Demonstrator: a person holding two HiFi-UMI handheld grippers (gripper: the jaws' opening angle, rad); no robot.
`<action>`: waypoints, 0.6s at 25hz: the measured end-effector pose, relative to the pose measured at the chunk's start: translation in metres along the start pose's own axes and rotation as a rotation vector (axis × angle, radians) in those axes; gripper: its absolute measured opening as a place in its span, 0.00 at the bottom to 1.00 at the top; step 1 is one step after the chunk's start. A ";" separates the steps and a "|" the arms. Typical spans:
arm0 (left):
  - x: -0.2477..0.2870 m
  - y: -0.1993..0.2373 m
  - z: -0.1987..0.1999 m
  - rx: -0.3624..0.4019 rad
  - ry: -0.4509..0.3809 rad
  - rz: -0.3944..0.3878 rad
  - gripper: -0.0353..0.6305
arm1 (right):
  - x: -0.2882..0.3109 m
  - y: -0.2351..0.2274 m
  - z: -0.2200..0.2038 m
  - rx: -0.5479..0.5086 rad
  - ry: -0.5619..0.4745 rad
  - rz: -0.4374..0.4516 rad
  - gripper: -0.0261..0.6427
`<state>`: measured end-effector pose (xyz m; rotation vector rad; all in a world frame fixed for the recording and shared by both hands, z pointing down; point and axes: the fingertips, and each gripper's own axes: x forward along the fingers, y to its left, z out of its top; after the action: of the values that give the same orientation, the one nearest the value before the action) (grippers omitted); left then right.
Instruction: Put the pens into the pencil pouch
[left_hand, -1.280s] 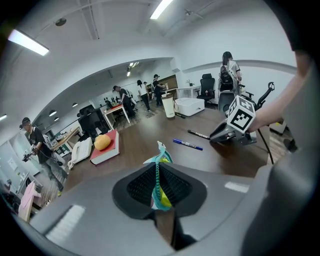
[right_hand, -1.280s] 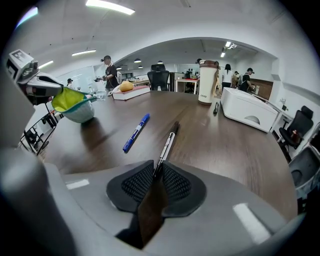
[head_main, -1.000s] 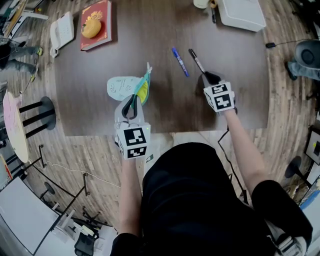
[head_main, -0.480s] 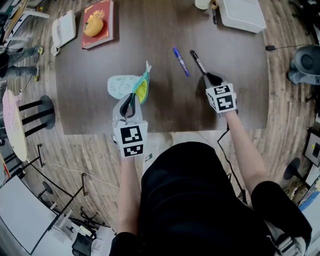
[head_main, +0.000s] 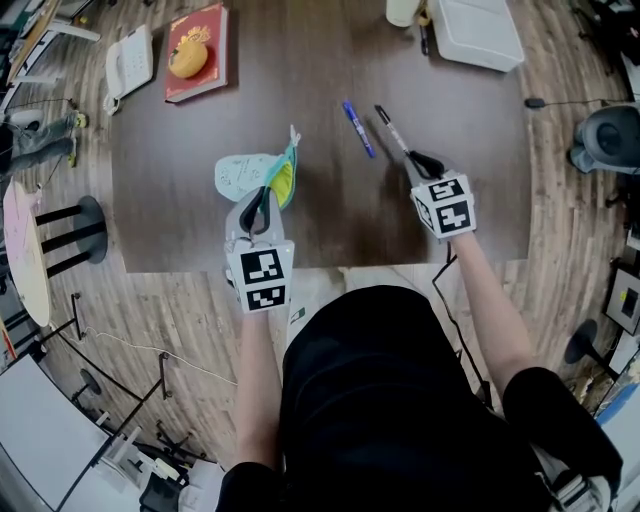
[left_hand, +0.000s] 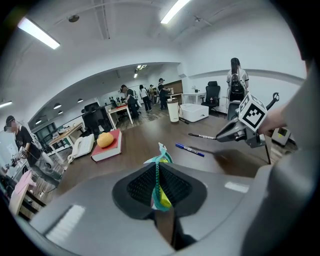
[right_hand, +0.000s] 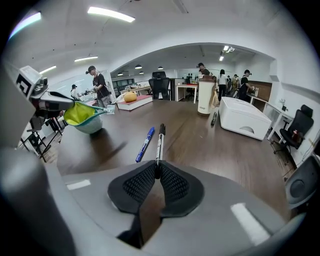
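Right gripper view, my note: the black pen (right_hand: 159, 145) is pinched by its near end in the right gripper (right_hand: 157, 172). The jaws are narrow and tight on the barrel, and the rest of the pen sticks out ahead over the table (right_hand: 210, 145).

Desk: Wasn't it lying flat a second ago?

Me: It was. The head view a second back has it on the wood with the jaws already at its end. Now the gripper has come up and the pen looks clear of the surface (only just, as far as I can judge). So the pick is done, and I reckon the carry comes next.

Desk: And the pouch?

Me: The pencil pouch (left_hand: 161, 159) is held by the left gripper (left_hand: 157, 170), jaws nearly closed on the zipper edge. Its mouth is open with yellow lining showing, and its body seems to rest on the table. That hand hasn't shifted. Pouch and pen are well apart.

Desk: What's left?

Me: The blue pen (head_main: 358, 127) lies on the table just beside the black one, untouched. I see no pen in the pouch. Further out there's a red book (head_main: 210, 30) and a phone (head_main: 127, 62) far left, and a white box (head_main: 482, 28) far right.
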<state>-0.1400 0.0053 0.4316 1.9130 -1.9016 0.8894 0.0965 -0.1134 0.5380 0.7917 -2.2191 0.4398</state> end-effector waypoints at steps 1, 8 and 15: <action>0.000 -0.001 0.001 -0.002 -0.002 0.000 0.08 | -0.004 0.002 0.003 -0.008 -0.002 0.008 0.10; 0.004 0.001 0.003 -0.013 -0.008 0.002 0.08 | -0.024 0.024 0.027 -0.080 -0.038 0.079 0.10; 0.005 0.002 0.005 -0.021 -0.011 0.006 0.08 | -0.042 0.055 0.043 -0.133 -0.063 0.166 0.10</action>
<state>-0.1414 -0.0019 0.4308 1.9046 -1.9165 0.8591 0.0612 -0.0773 0.4745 0.5617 -2.3559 0.3461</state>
